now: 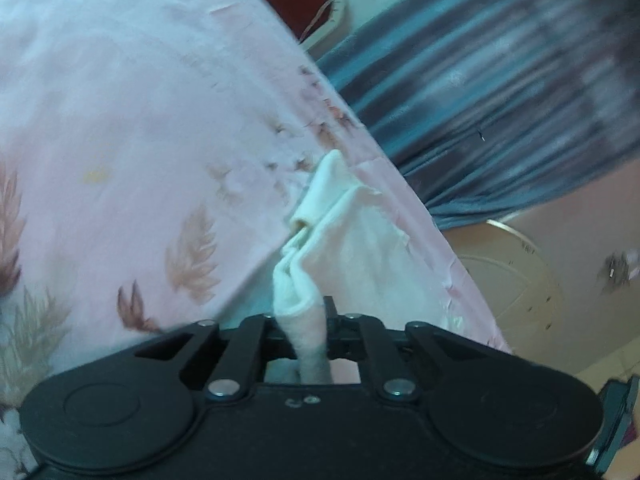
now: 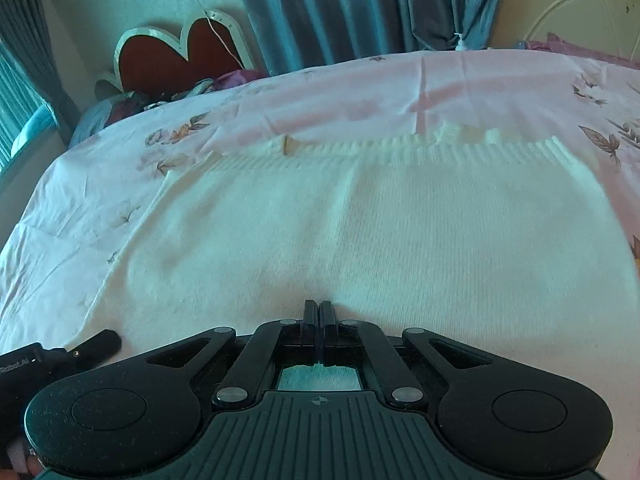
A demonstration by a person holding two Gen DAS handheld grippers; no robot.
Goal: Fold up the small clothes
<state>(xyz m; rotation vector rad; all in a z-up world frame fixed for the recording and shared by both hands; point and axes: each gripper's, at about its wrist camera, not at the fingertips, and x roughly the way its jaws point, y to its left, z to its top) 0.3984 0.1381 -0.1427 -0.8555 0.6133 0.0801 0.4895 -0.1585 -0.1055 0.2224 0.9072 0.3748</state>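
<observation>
A white knit garment (image 2: 360,224) lies spread on the pink floral bedsheet (image 2: 360,80), its ribbed hem (image 2: 400,146) at the far side. My right gripper (image 2: 319,312) is shut, pinching the garment's near edge. In the left wrist view my left gripper (image 1: 304,320) is shut on a bunched corner of the white garment (image 1: 332,240), held up over the pink sheet (image 1: 120,120). The view is tilted and blurred. The left gripper's body also shows at the lower left of the right wrist view (image 2: 60,354).
Blue-grey curtains (image 2: 360,8) hang behind the bed. A red heart-shaped decoration (image 2: 180,56) stands at the back left. A beige headboard (image 2: 572,12) with curved trim is at the right. Dark bundled fabric (image 2: 132,104) lies at the bed's far left.
</observation>
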